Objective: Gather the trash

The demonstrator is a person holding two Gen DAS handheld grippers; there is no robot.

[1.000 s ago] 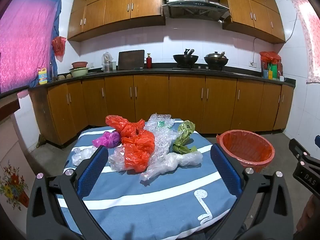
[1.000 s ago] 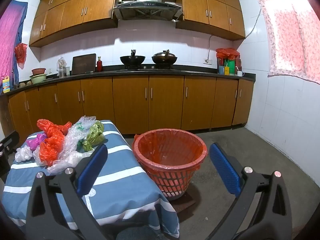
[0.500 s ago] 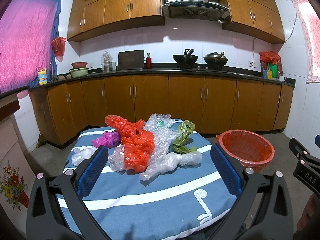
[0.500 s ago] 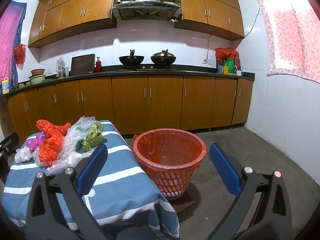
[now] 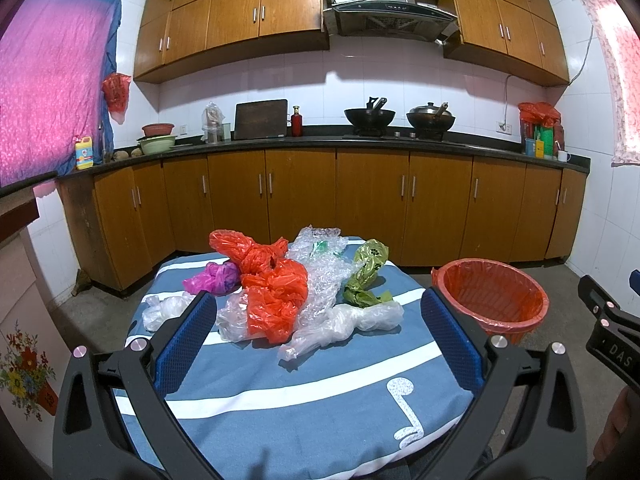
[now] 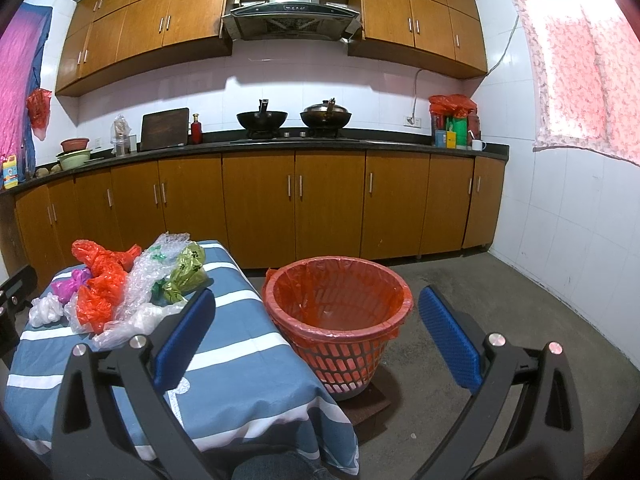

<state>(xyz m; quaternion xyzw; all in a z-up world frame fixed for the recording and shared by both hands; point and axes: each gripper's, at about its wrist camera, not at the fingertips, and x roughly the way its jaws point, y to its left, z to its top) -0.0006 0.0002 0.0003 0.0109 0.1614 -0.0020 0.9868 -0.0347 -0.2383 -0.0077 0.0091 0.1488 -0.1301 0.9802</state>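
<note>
A pile of plastic trash lies on a table with a blue striped cloth [image 5: 304,392]: orange bags [image 5: 276,284], a purple bag [image 5: 214,278], a green bag [image 5: 366,270], bubble wrap [image 5: 324,268] and clear bags [image 5: 348,322]. My left gripper [image 5: 316,324] is open and empty, held above the near side of the table, in front of the pile. My right gripper [image 6: 316,324] is open and empty, held in front of a red lined basket [image 6: 340,312] on the floor right of the table [image 6: 224,360]. The pile also shows in the right wrist view [image 6: 120,288].
Wooden cabinets and a dark counter [image 5: 360,144] with pots run along the back wall. The basket [image 5: 490,300] stands on the grey concrete floor [image 6: 500,300] by the table's right edge. A white tiled wall [image 6: 580,220] is at the right.
</note>
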